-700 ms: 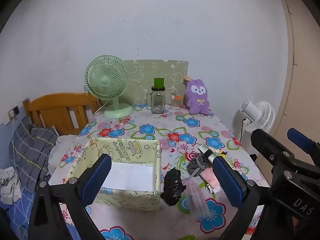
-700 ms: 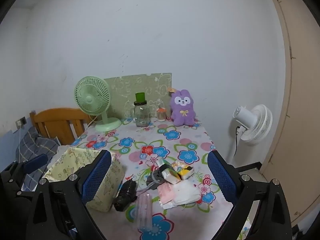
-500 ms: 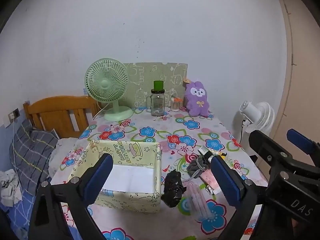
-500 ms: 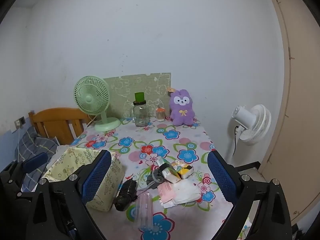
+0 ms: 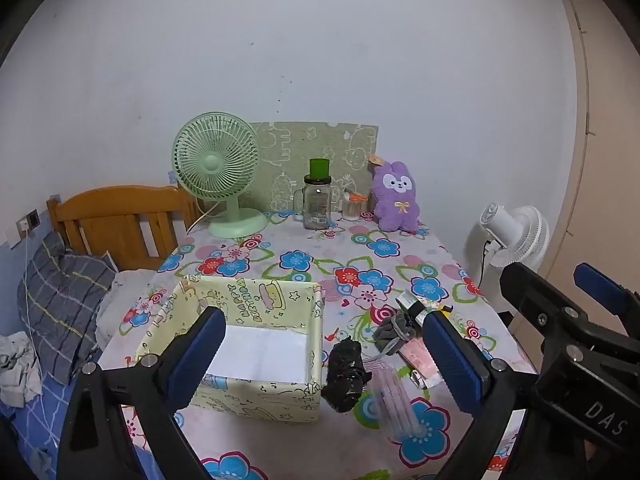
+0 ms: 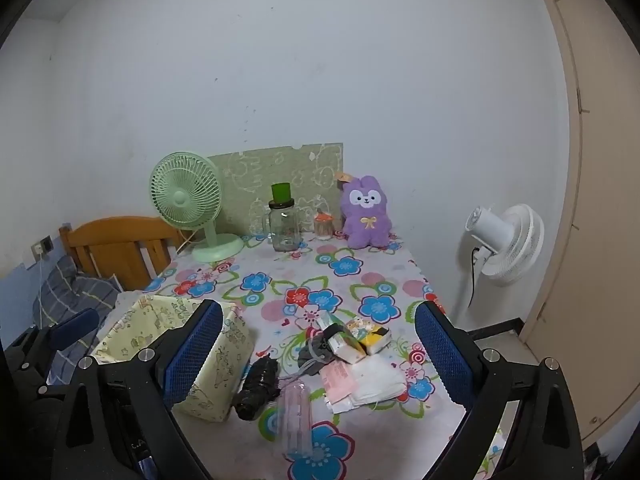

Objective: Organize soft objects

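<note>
the left gripper is up in the air over the near edge of the table, and its two blue fingers are far apart with nothing between them. the right gripper is up in the air too, with its fingers far apart and holding nothing. from the left camera, part of the right gripper shows on the right side. the table has a cloth with big bright flowers on it. a yellow box with little drawings sits on the near left part of the table, and its top is open, with a white bottom showing inside. just beside the box, on its right, lies a black crumpled thing. next to that lies a clear tube-shaped pack close to the near edge. a little farther back is a small pile: a grey cloth, a pink pack, a white pack and a yellow tissue pack, all touching or lying partly on each other. all of these soft things are on the table and outside the box. at the far end of the table, by the wall, stand a green fan, a glass jar with a green lid, and a purple bunny toy. a white fan stands on the floor to the right of the table. a wooden bed end and a checked pillow are on the left.
</note>
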`<state>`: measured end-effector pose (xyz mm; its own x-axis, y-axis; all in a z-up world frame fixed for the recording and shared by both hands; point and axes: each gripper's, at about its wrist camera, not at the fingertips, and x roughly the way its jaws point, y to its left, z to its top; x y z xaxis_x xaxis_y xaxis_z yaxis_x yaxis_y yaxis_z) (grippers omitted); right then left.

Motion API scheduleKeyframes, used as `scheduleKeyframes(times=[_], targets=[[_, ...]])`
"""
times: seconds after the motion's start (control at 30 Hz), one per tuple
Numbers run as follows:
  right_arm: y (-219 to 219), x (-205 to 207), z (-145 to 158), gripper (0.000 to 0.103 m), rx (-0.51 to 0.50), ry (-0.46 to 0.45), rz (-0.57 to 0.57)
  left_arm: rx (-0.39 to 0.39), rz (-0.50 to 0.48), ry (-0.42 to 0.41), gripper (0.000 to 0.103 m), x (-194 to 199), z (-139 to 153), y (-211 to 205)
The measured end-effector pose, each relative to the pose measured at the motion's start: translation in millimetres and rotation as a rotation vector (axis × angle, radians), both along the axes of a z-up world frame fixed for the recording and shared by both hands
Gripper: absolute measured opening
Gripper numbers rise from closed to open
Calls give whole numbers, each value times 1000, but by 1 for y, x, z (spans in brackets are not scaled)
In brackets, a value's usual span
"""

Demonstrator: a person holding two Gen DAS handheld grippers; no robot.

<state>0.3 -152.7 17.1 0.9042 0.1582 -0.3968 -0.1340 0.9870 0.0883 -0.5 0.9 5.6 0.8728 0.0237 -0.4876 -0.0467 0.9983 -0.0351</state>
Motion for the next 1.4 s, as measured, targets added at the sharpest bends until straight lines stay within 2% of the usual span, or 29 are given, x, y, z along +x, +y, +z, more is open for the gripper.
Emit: scheduleKeyframes(times=[1.4], targets=[[-3,-3,-5,98,24,13,8,4,6,-12,100,-5,-3,5]])
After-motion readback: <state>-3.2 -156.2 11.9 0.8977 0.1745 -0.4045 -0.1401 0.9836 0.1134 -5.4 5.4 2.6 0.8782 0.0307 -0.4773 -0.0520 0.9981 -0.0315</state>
